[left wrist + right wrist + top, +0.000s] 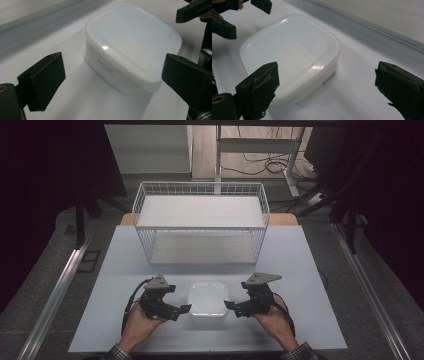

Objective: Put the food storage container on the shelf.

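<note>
A white lidded plastic box sits on the pale table near its front edge. My left gripper is just left of the box, pointing at its side, jaws wide apart and touching nothing. My right gripper mirrors it on the right, also open. In the left gripper view the box lies just ahead of the left gripper, with a jaw of the right gripper beyond. In the right gripper view the box lies ahead of the right gripper, its near corner between the black pads.
A white wire basket with a flat white panel inside stands at the back of the table. Bare tabletop lies between the basket and the box. Metal rails run along both sides on the floor, and cables trail behind.
</note>
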`<state>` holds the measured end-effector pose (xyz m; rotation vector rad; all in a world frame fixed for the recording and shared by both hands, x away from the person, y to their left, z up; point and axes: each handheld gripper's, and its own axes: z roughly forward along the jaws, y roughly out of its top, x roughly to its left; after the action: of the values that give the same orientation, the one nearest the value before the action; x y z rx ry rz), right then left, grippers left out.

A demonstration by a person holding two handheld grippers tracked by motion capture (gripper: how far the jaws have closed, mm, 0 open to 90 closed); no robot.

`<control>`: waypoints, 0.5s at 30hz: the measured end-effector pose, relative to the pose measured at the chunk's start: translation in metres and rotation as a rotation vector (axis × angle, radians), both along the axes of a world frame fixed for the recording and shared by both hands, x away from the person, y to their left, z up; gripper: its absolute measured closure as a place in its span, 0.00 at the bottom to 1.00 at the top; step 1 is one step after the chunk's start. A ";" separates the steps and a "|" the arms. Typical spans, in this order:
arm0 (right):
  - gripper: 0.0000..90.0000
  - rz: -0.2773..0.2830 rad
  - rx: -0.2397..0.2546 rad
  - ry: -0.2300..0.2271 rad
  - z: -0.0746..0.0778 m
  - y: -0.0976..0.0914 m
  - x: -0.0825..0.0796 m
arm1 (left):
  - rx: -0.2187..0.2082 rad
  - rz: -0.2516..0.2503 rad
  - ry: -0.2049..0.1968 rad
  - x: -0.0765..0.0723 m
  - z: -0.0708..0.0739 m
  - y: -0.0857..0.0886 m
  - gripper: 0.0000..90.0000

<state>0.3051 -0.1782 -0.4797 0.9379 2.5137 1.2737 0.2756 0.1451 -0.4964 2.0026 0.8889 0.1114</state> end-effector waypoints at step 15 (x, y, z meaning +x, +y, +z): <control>0.13 -0.012 -0.032 0.157 -0.008 0.025 0.006 | -0.031 -0.053 0.084 0.016 -0.013 -0.024 0.16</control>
<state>0.3109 -0.1530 -0.4875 1.0843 2.6322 1.1960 0.2915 0.1215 -0.5089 2.0118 0.8849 -0.0163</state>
